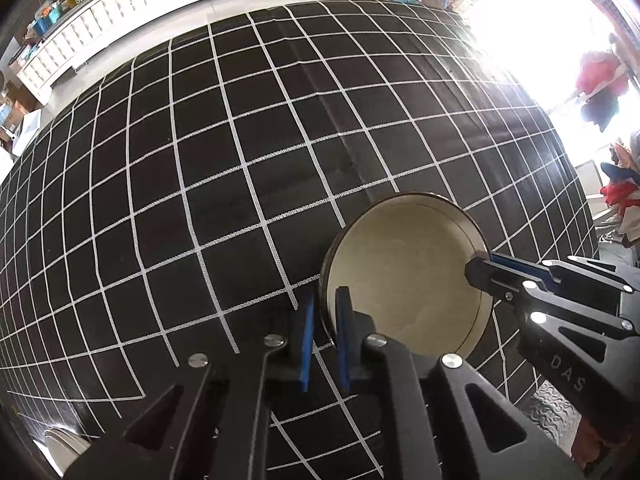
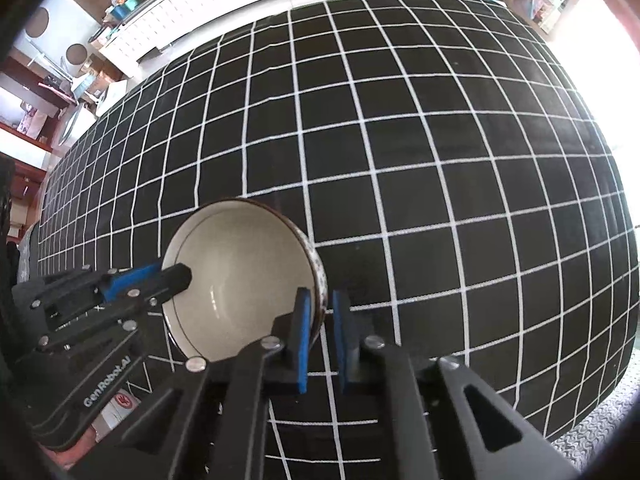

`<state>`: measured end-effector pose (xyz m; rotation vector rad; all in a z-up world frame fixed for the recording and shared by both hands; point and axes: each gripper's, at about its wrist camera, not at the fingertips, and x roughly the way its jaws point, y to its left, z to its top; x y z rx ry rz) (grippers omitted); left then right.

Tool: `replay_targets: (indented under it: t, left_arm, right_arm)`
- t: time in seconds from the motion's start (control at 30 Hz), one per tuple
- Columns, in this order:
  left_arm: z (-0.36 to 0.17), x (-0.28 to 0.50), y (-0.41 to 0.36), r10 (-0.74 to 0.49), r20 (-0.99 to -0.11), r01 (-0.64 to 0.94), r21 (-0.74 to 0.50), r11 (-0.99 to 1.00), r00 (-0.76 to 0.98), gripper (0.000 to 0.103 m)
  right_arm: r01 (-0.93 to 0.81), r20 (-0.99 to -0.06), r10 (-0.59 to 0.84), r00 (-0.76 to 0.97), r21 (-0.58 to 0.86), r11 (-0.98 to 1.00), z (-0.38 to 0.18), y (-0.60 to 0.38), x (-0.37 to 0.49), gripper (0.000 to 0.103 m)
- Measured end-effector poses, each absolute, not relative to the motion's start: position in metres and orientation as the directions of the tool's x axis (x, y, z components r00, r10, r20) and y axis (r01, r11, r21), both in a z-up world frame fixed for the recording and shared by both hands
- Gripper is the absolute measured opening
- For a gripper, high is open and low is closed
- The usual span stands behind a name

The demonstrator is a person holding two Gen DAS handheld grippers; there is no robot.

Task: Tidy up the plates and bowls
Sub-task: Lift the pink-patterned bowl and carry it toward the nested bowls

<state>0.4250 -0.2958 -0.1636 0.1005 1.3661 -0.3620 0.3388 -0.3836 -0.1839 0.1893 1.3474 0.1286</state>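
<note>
On the table [image 2: 440, 140], covered by a black white-gridded cloth [image 1: 200, 200], a cream bowl [image 2: 240, 272] is gripped at its left rim by the left gripper [image 1: 324, 320] and at its right rim by the right gripper [image 2: 325, 312], both jaws nearly closed, with cluttered white shelving [image 1: 120, 8] seen beyond.

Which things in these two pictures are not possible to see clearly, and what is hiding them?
- Left wrist view: the room at upper right, washed out by glare.
- Both views: the underside of the bowl and where it meets the checked cloth, hidden by the bowl itself.
- Right wrist view: the bowl's near rim, covered by the right gripper; the left gripper covers it in the left wrist view.
</note>
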Motion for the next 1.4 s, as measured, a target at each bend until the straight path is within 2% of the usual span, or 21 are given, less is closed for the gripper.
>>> replay_targets:
  t: [0.47,0.97,1.4]
  left_arm:
    - [-0.163,0.416,-0.296,-0.199,-0.97,0.303,-0.15,0.941,0.137,0.007]
    - [-0.112,0.345,-0.282,-0.201,-0.962,0.278,-0.146,0.949,0.182,0.007]
    - [-0.069,0.289,-0.214,-0.208,-0.944,0.207,-0.156,0.966,0.256,0.007]
  right_arm:
    - [0.032,-0.957,0.181,0.225,0.193,0.981,-0.176,-0.37,0.334,0.008]
    - [0.043,-0.95,0.188,0.249,0.205,0.978,-0.137,-0.347,0.281,0.008]
    - [-0.049,-0.932,0.191,0.309,0.185,0.981,-0.094,-0.288,0.241,0.008]
